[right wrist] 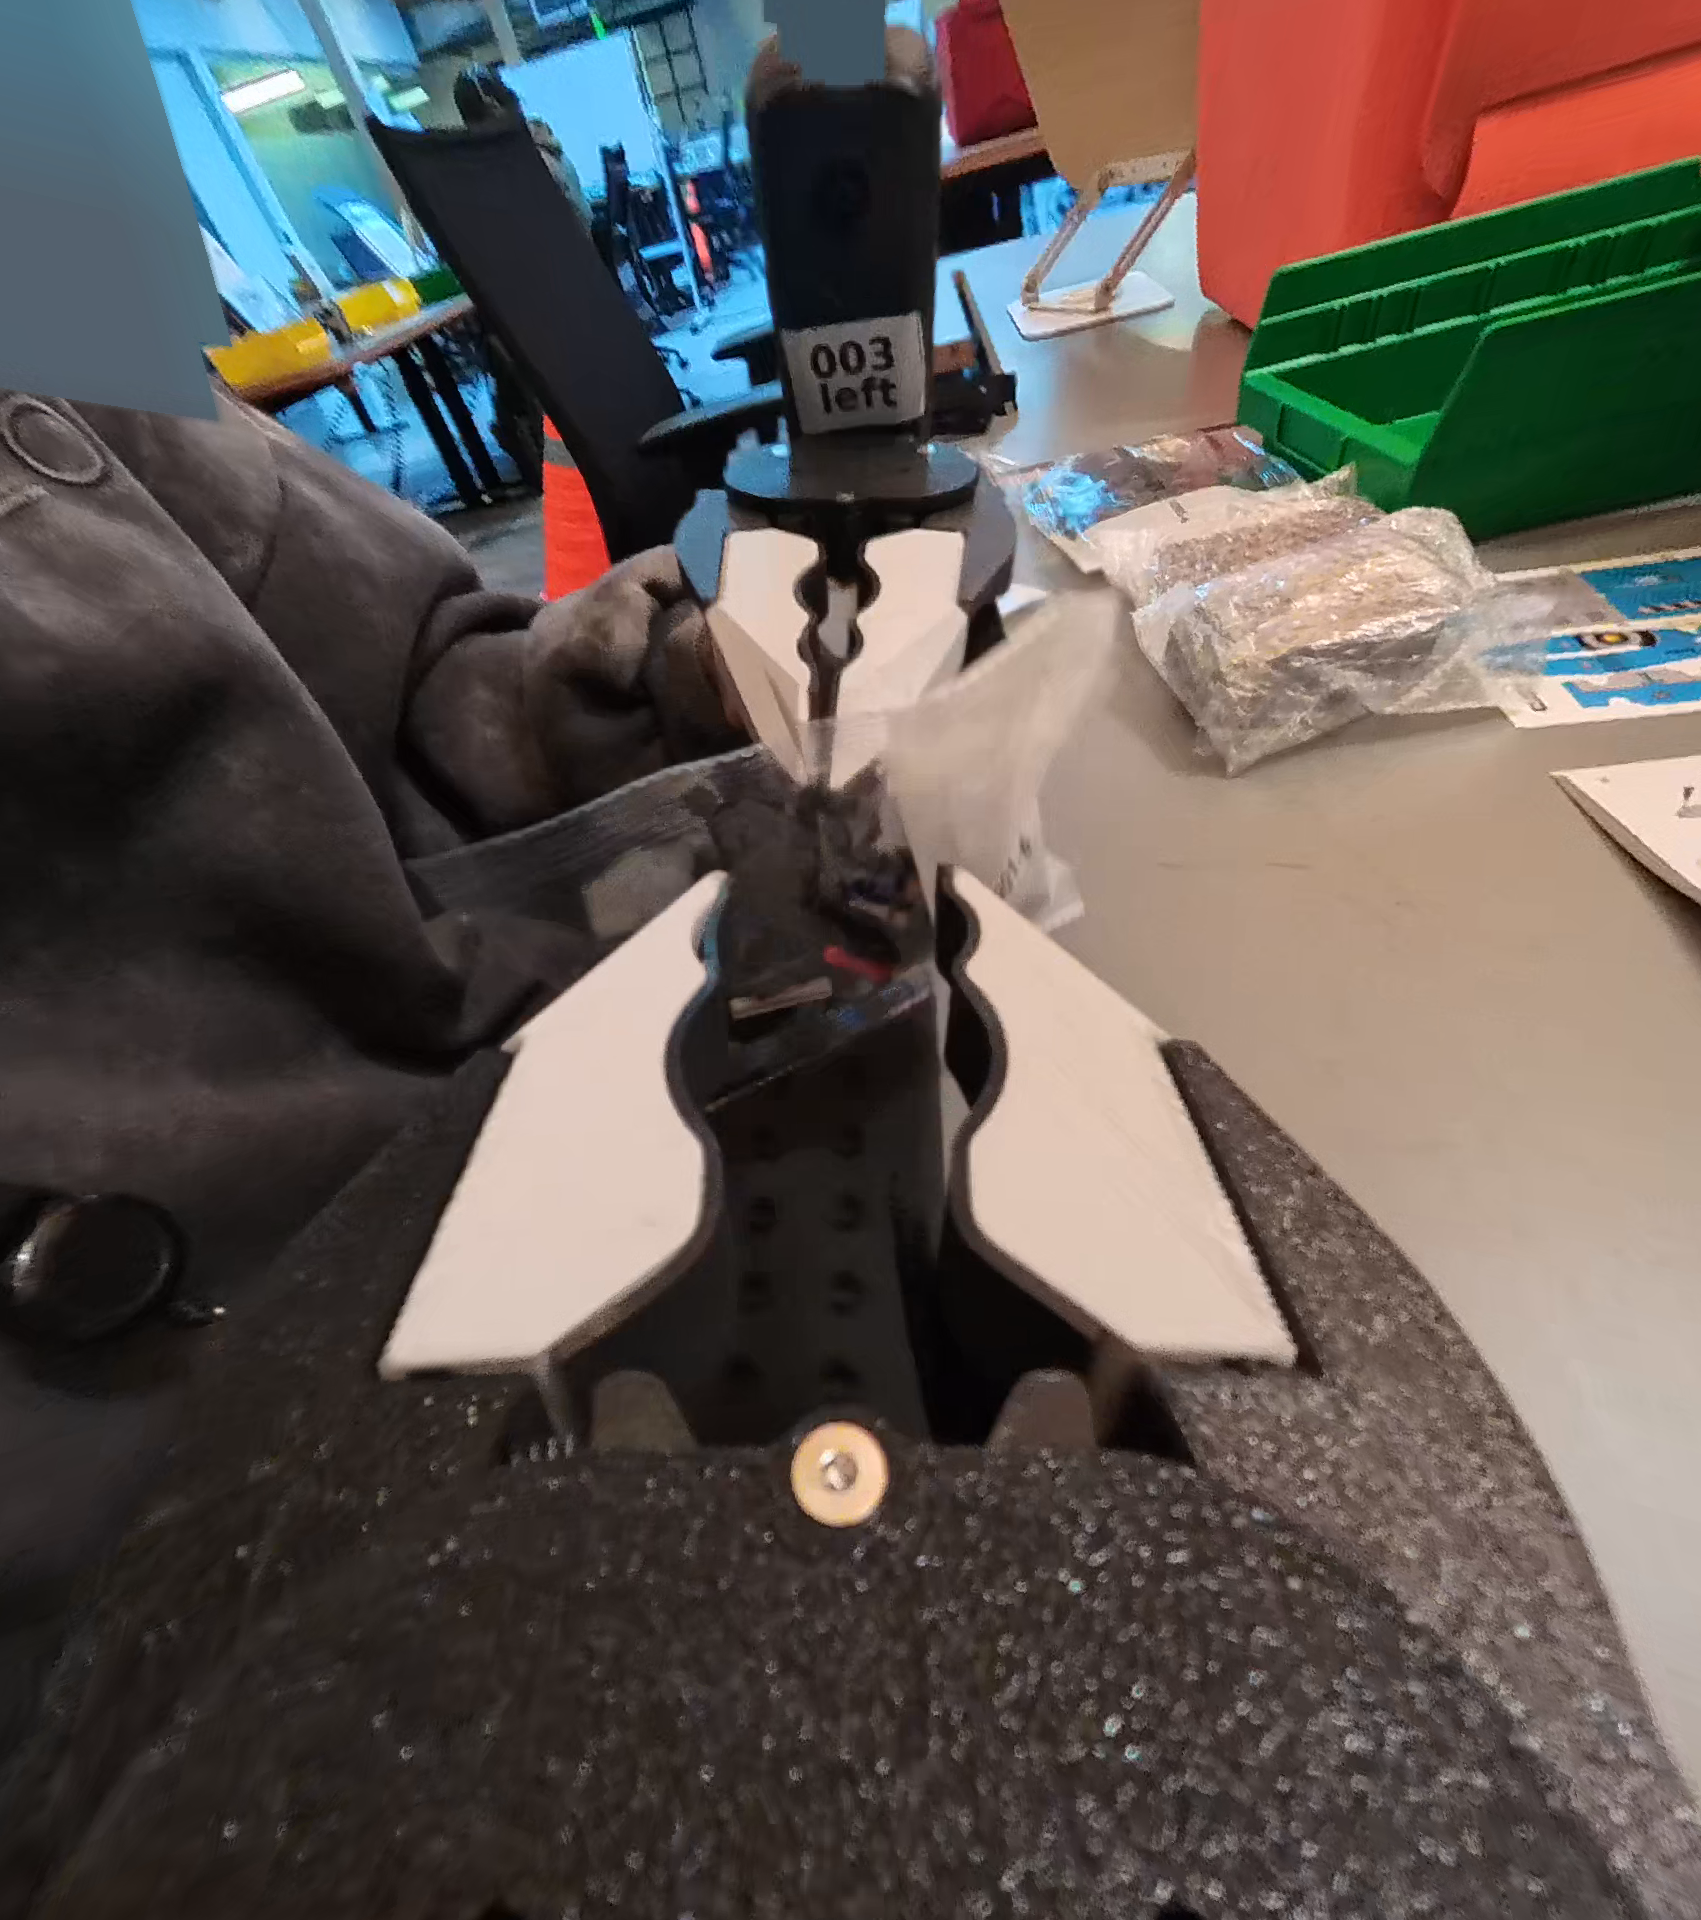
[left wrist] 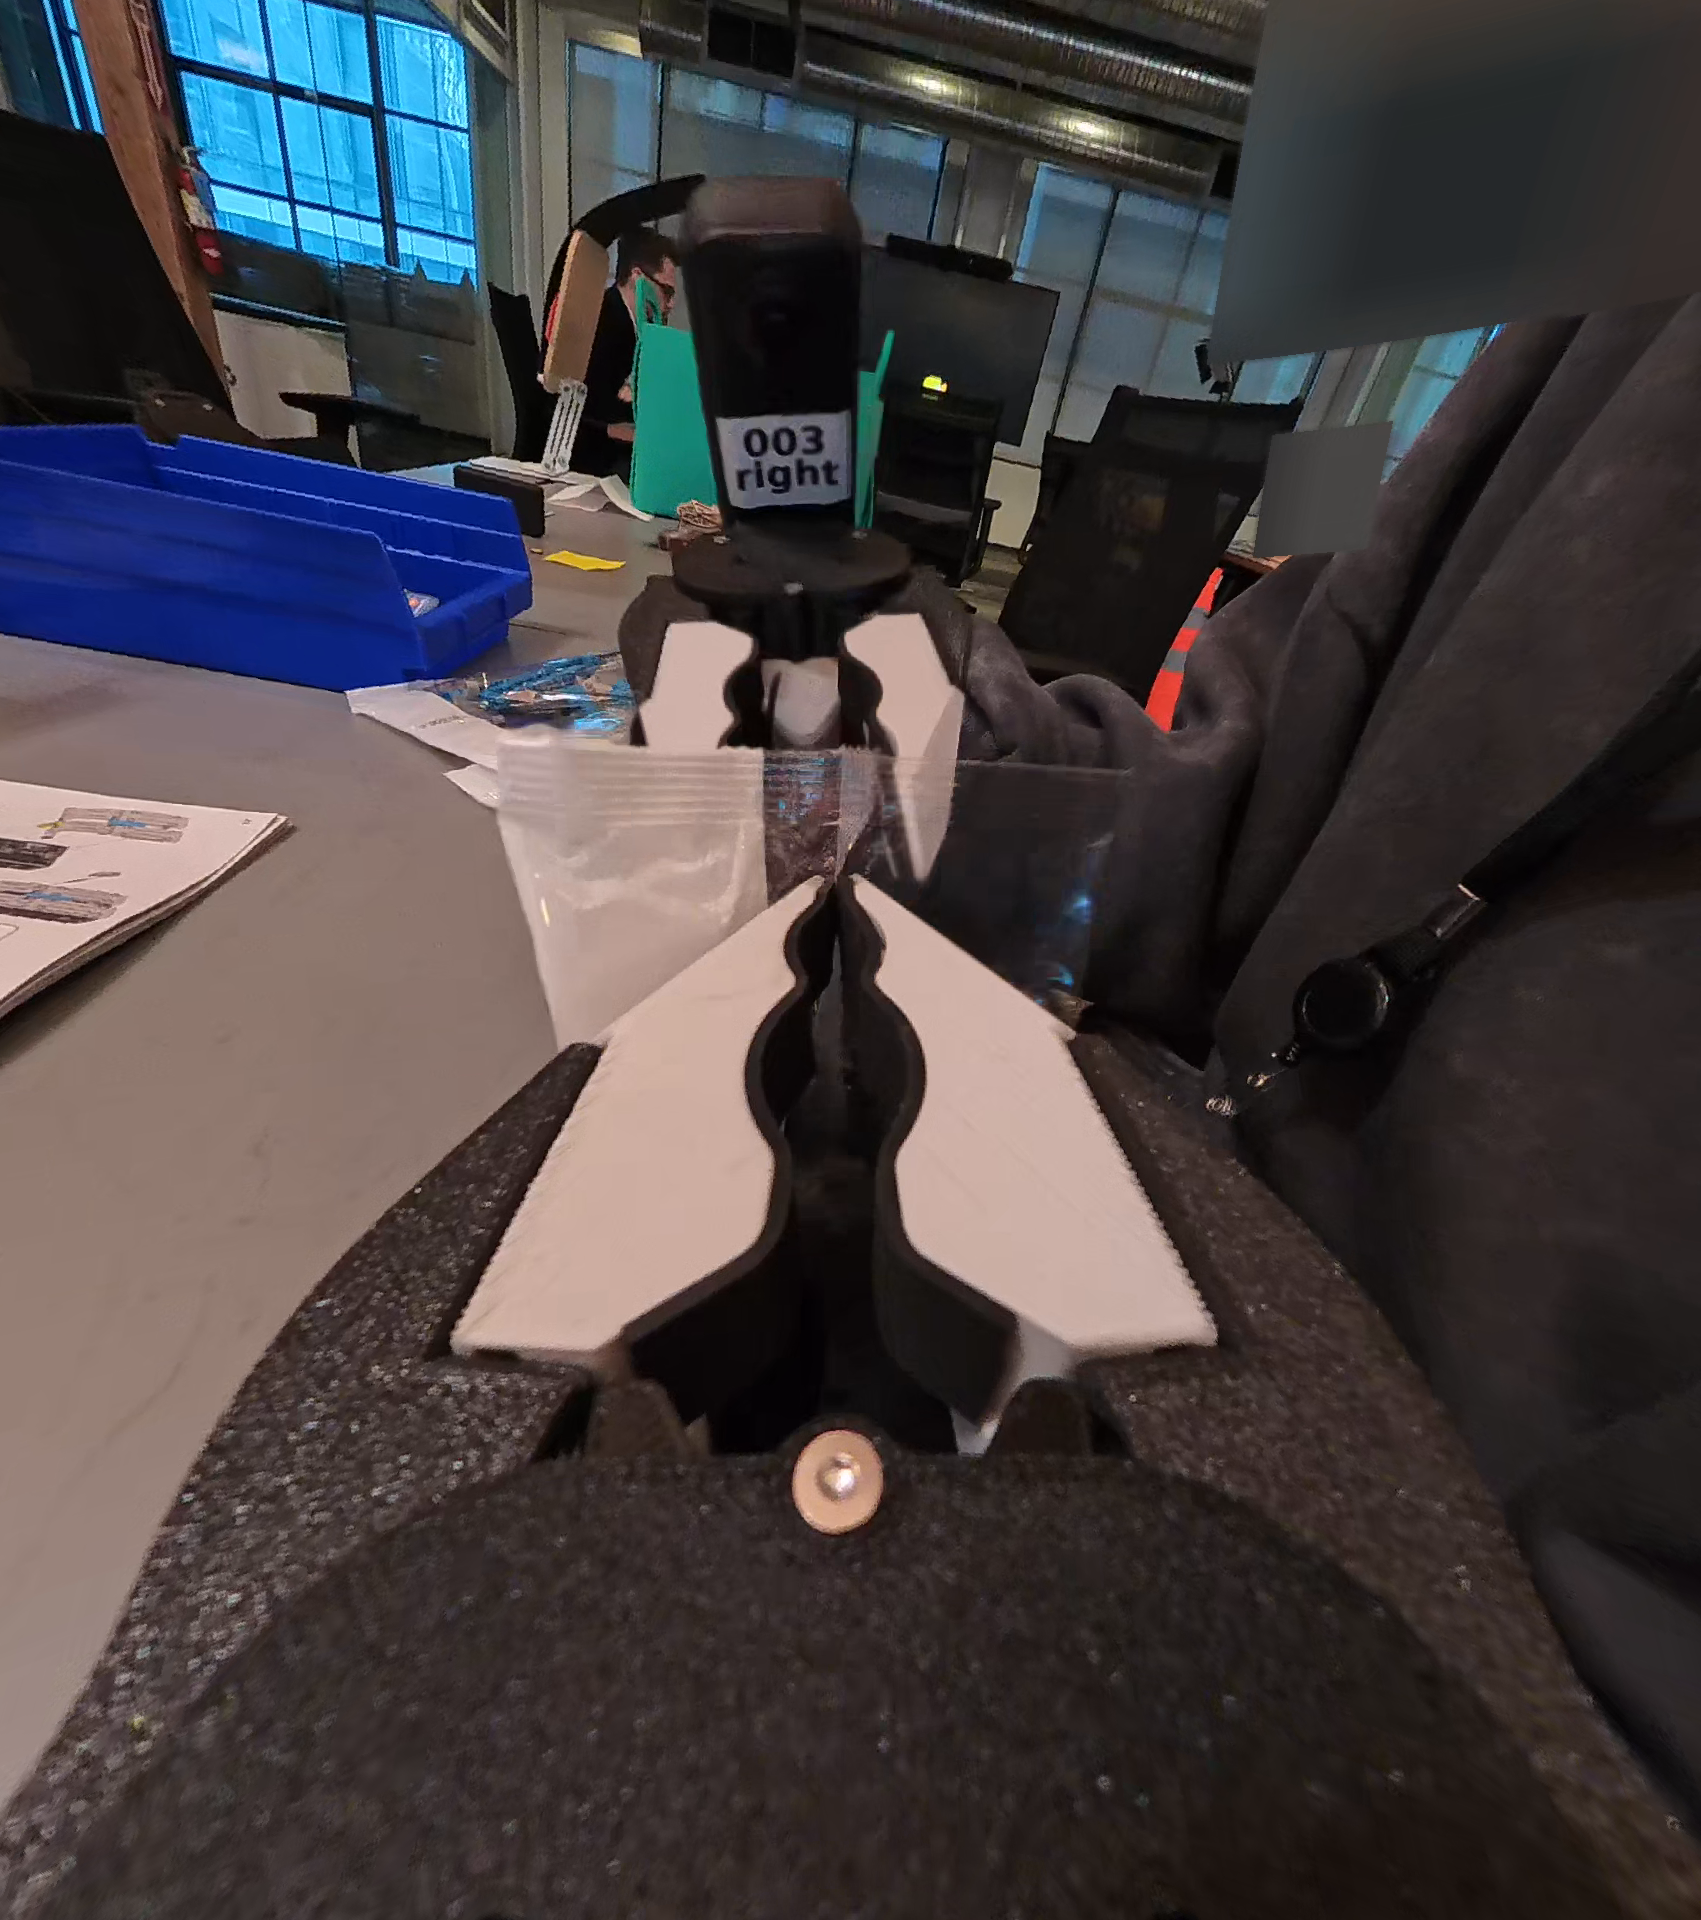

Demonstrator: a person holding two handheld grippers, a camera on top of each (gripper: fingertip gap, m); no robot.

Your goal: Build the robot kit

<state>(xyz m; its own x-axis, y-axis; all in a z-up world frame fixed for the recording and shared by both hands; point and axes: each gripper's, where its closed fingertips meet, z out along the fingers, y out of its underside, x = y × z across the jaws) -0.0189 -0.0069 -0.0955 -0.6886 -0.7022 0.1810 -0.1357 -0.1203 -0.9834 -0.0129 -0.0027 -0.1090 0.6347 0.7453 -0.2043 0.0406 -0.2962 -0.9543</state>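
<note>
Blue bin (left wrist: pixel 202 551) and a booklet (left wrist: pixel 46 914) sit on the grey desk (left wrist: pixel 254 1091); green bin (right wrist: pixel 1552 343) near wrapped packets (right wrist: pixel 1293 623).

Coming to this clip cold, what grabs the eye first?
Two grippers face each other over a grey table: the left gripper is shut on a clear plastic bag, while the right gripper stands open around its other end. A blue bin sits behind.

Each gripper's black handle (left wrist: pixel 771 343) bears a white printed label (left wrist: pixel 786 459).
</note>
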